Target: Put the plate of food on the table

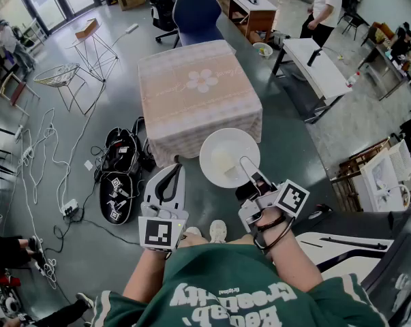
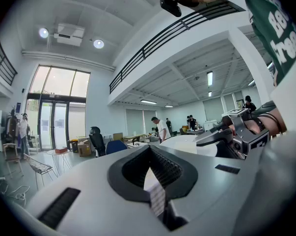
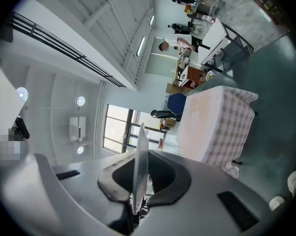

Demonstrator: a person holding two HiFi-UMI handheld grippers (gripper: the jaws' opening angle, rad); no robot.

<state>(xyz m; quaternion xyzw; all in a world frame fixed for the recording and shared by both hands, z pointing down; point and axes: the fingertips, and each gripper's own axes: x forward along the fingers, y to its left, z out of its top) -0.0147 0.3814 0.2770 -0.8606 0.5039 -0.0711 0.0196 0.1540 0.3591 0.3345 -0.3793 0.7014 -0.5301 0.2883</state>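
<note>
Plate: white, with a pale yellow patch of food on it.
Desk: cloth in pink-beige check, with one white flower motif at centre.
Left gripper and right gripper: light grey shells, black ribbed fingers. Marker cubes in black-and-white squares.
Floor: dull grey-green, glossy.
Chair: dark blue.
Bags: black with white print.
Cables: white.
Shirt: green with white lettering.
</note>
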